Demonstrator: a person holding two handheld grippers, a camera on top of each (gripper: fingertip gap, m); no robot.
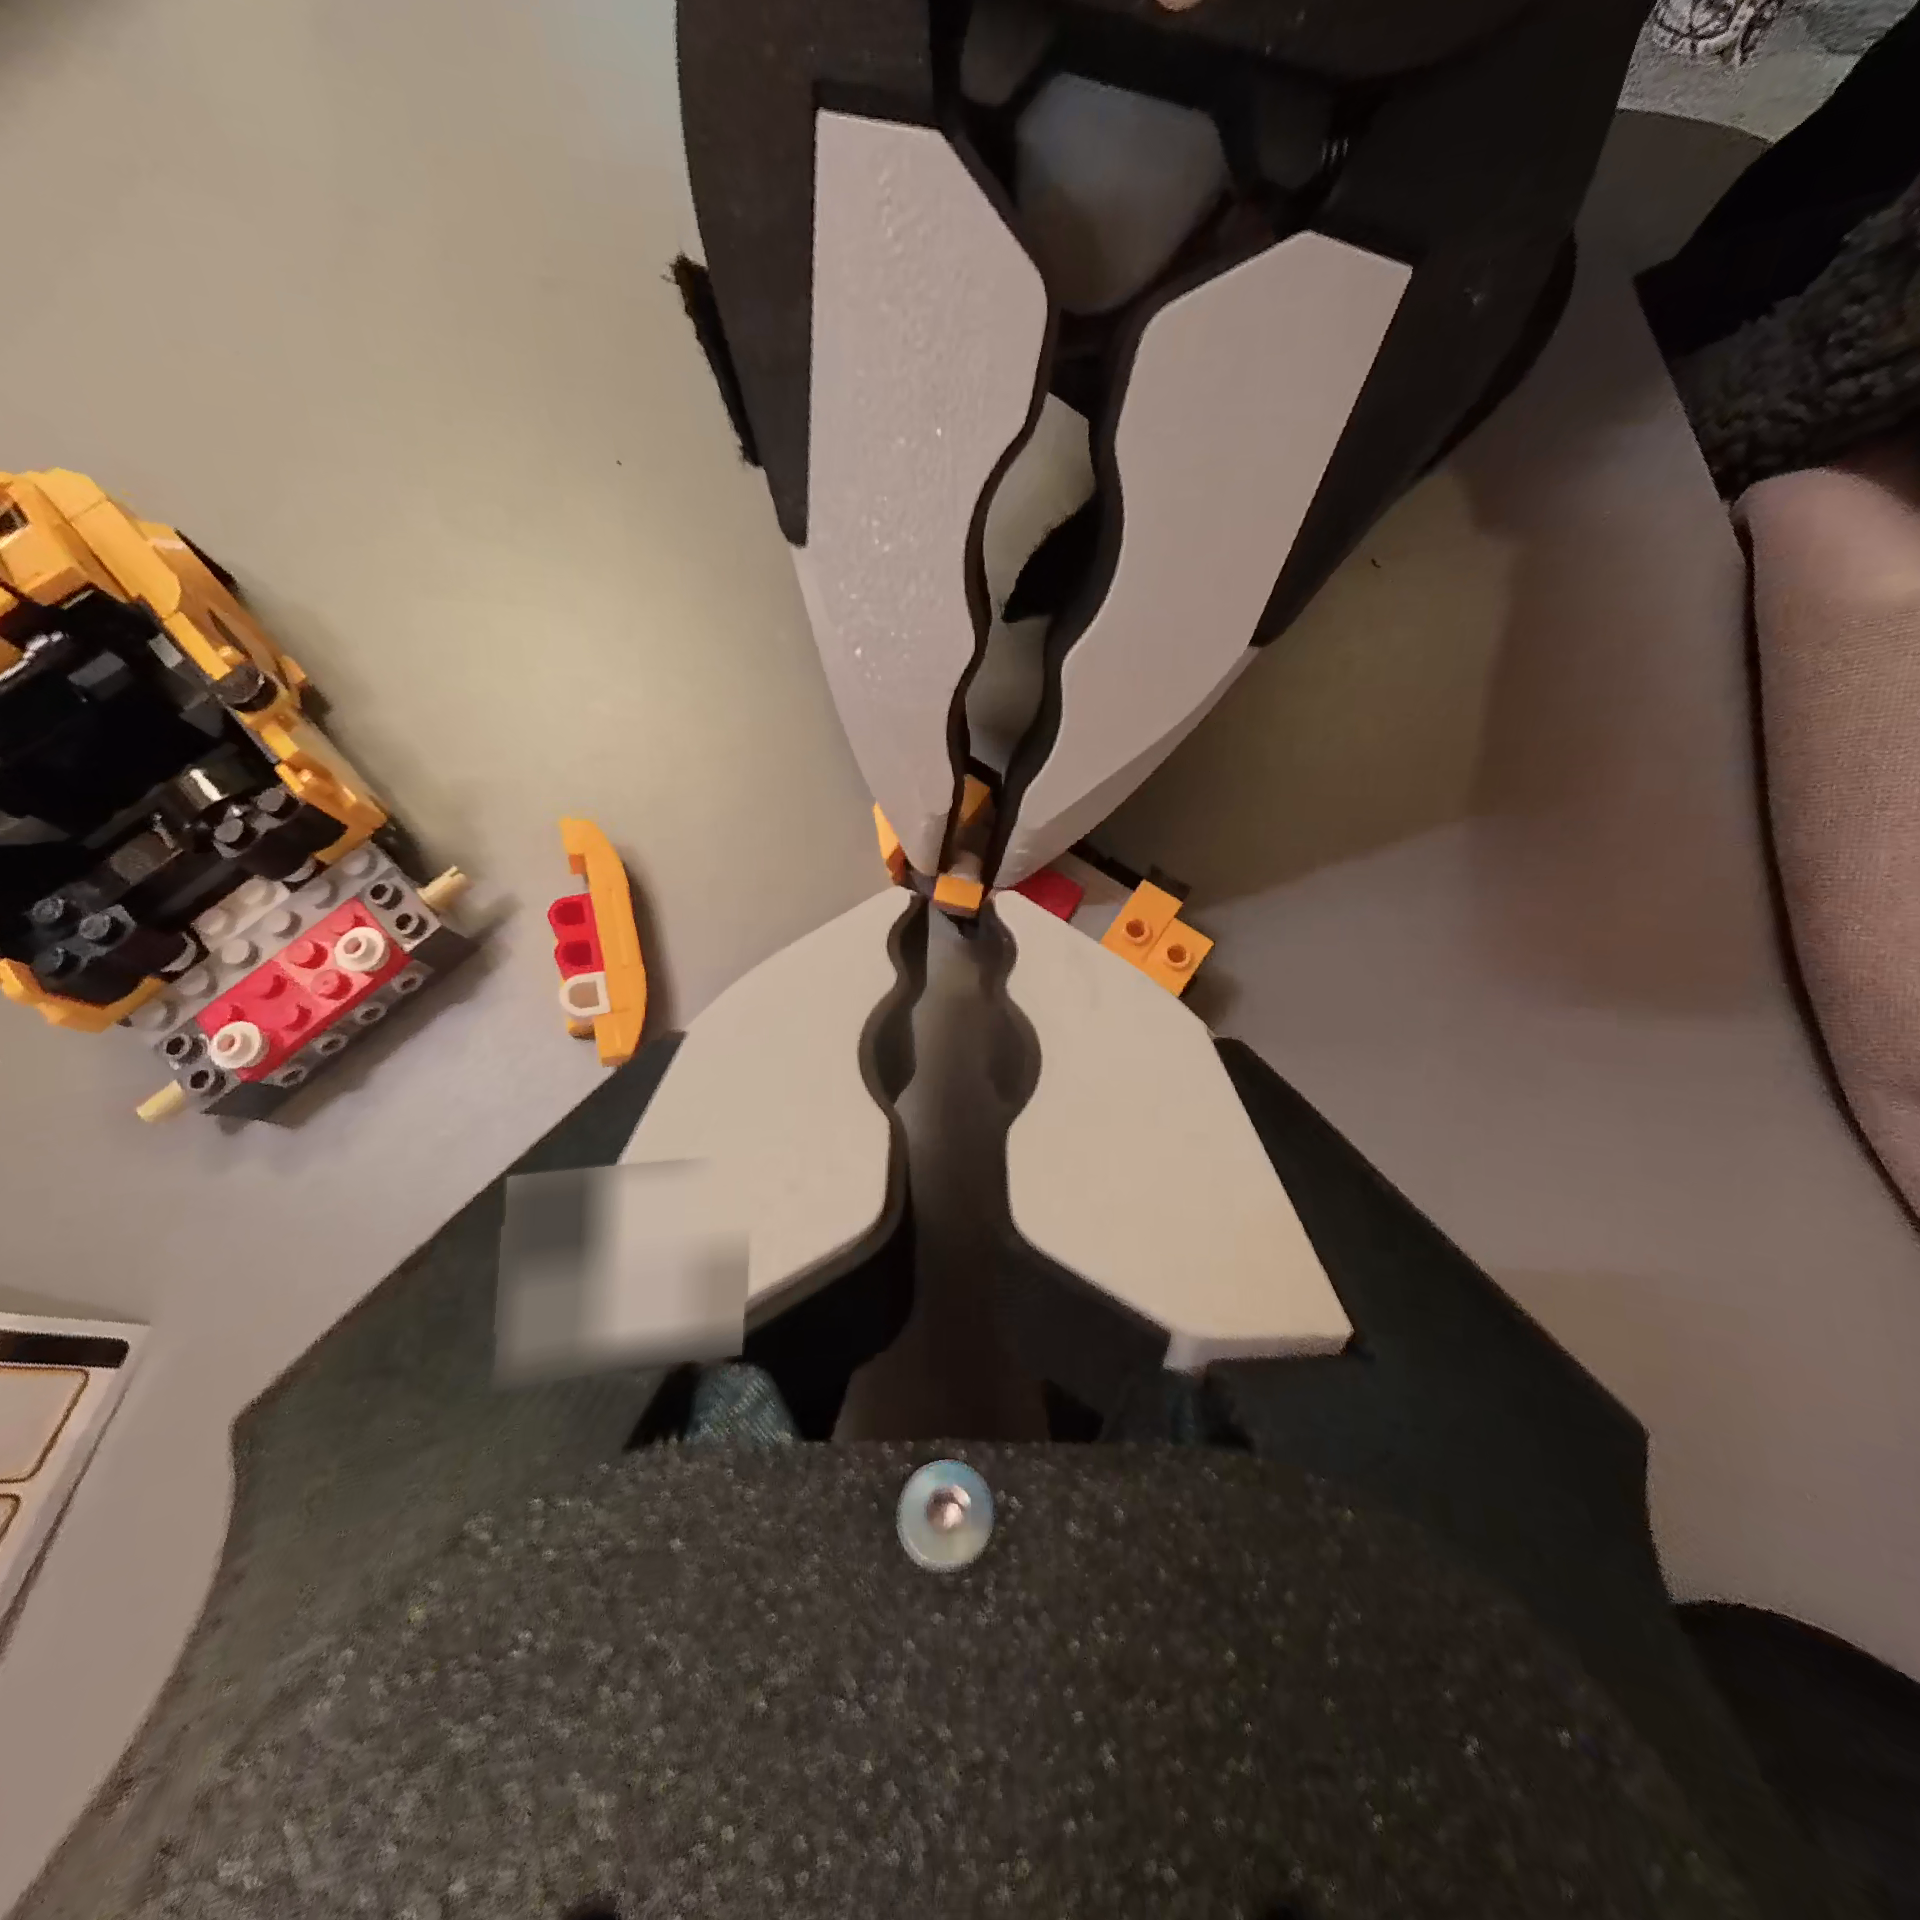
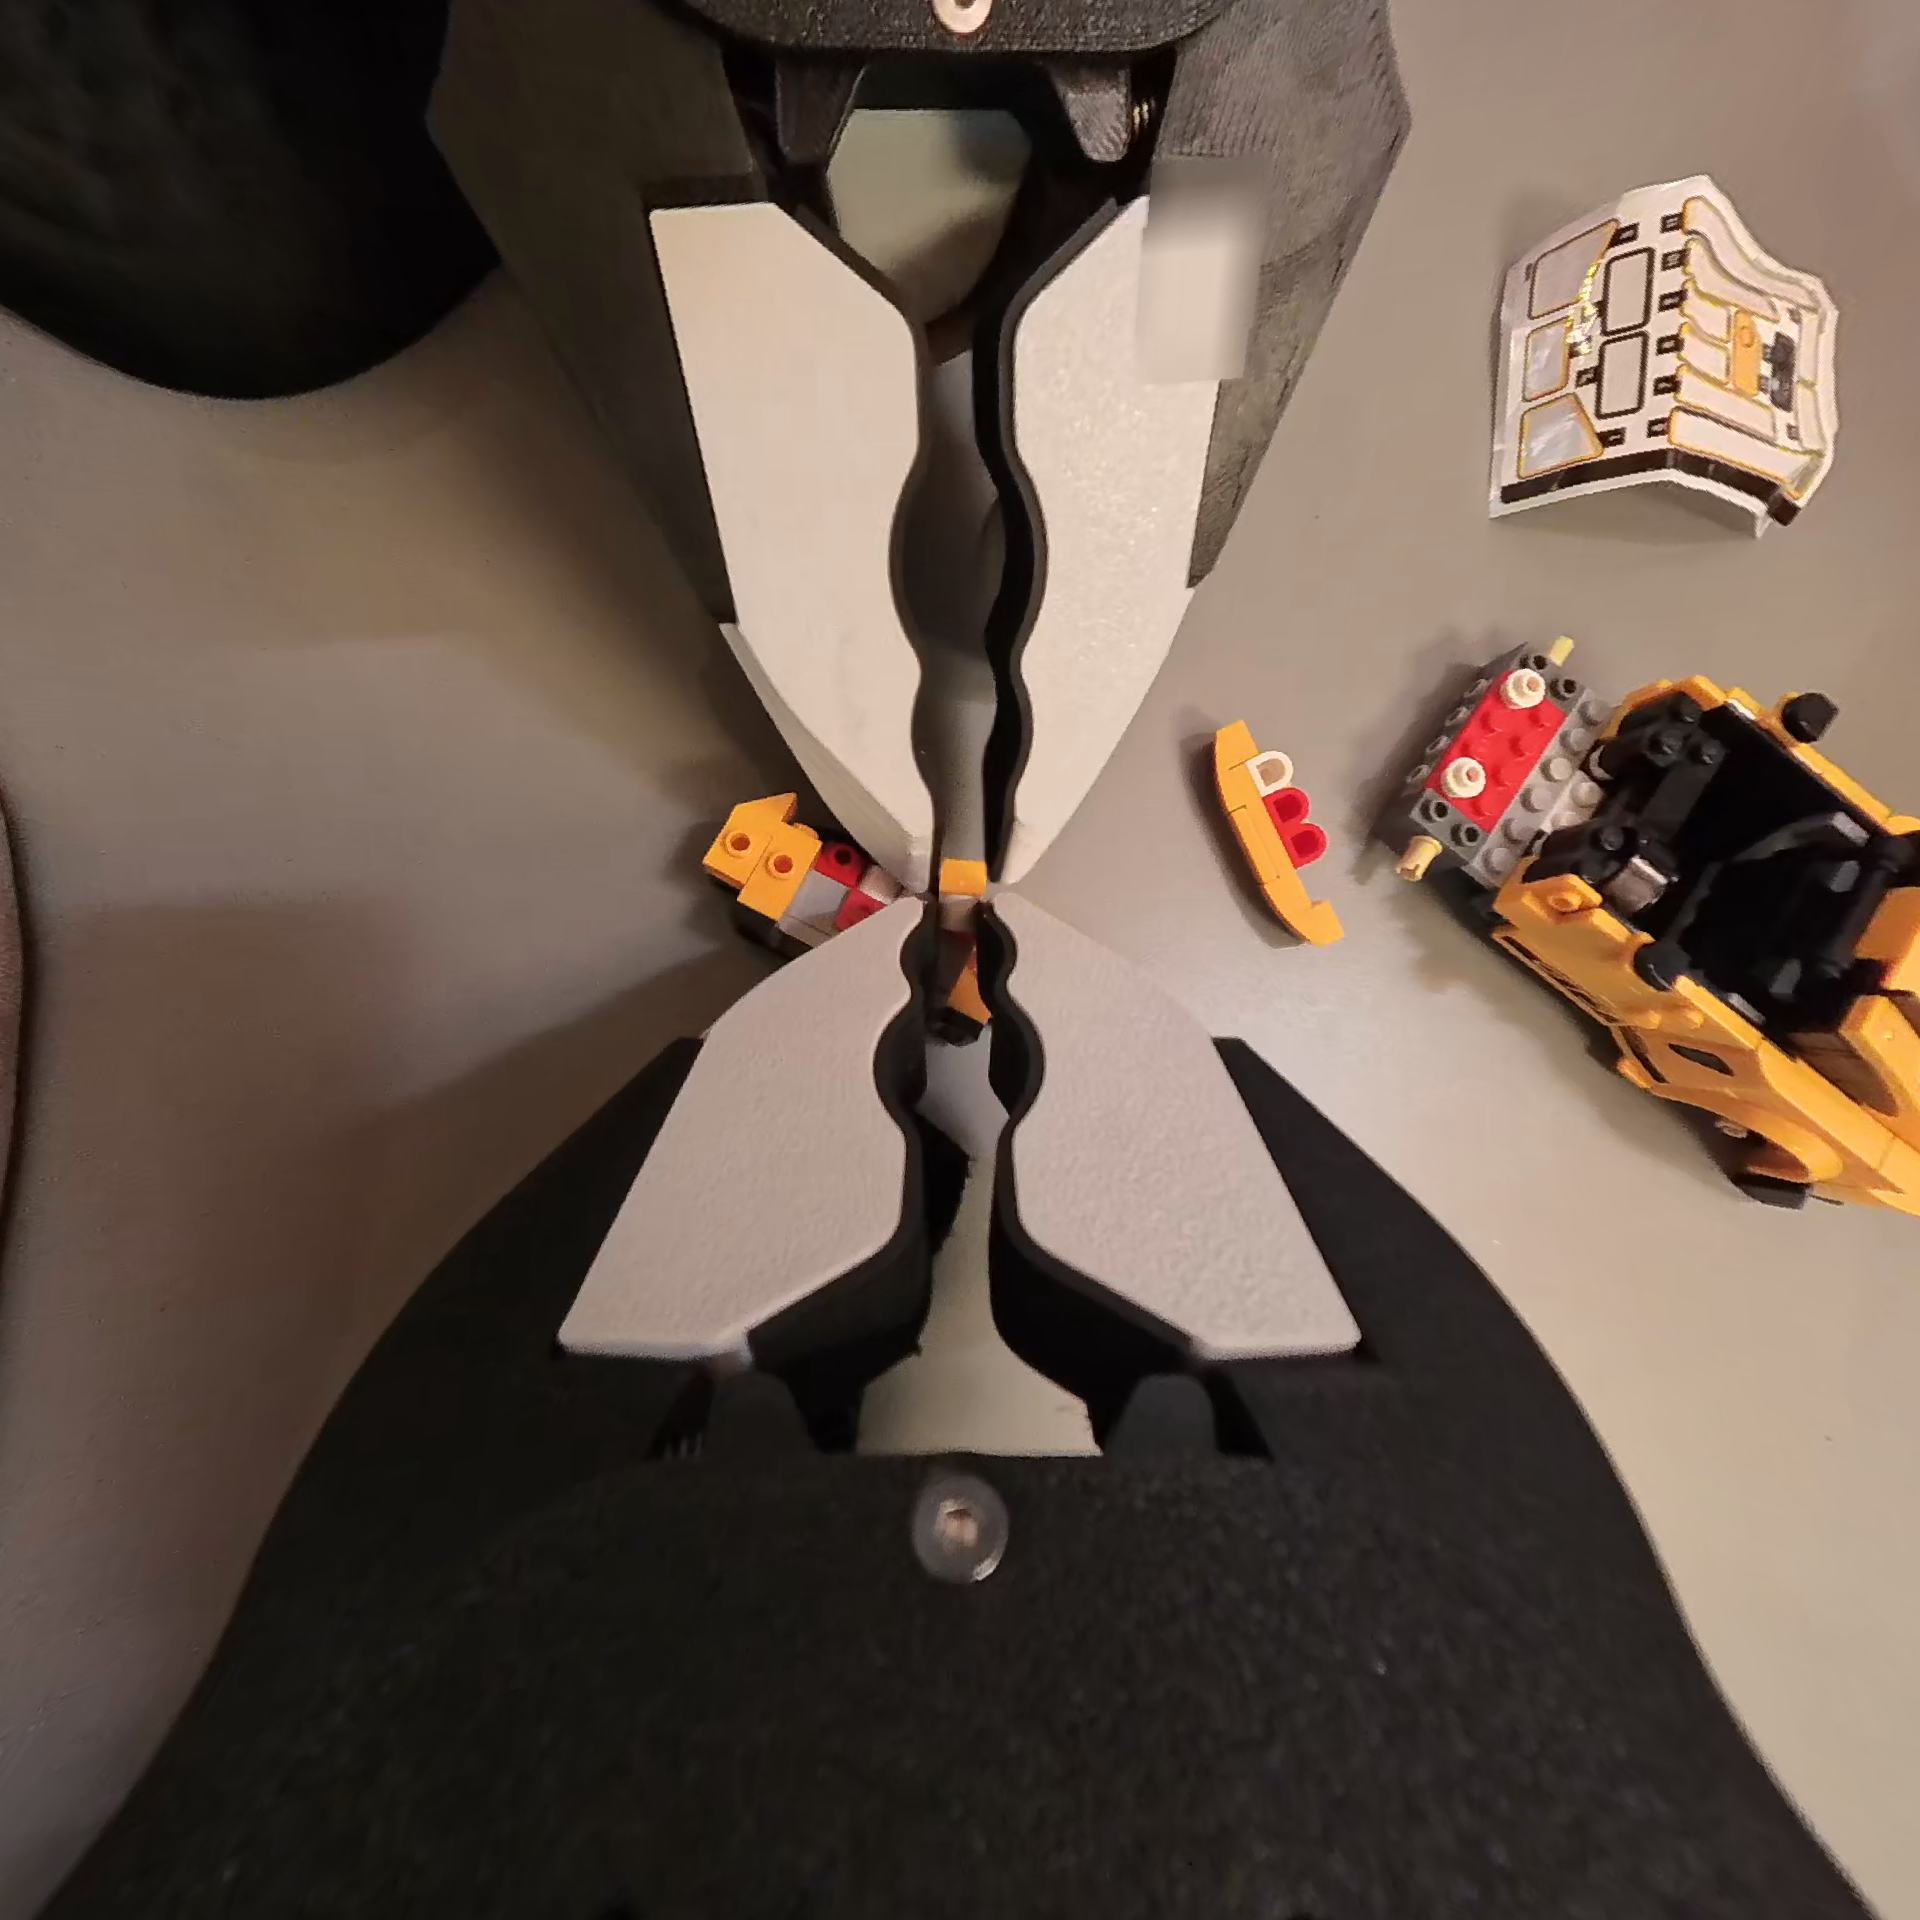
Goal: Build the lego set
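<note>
My left gripper (image 1: 951,916) and my right gripper (image 2: 951,930) meet tip to tip over the grey table. Between the tips is a small sub-assembly (image 2: 774,868) of orange, red and grey bricks, which sticks out to one side (image 1: 1153,940). The left gripper is shut on a small orange brick (image 1: 956,891) at the sub-assembly's end. The right gripper, coming from the top of the left wrist view (image 1: 971,847), is shut on the sub-assembly's orange part (image 2: 964,987). Where the pieces join is hidden by the fingertips.
A partly built yellow and black car (image 2: 1662,914) with a red and grey rear lies nearby (image 1: 156,810). A curved orange piece with red bricks (image 2: 1273,831) lies beside it (image 1: 597,940). A sticker sheet (image 2: 1662,353) lies farther off. A sleeve (image 1: 1808,343) shows at the right.
</note>
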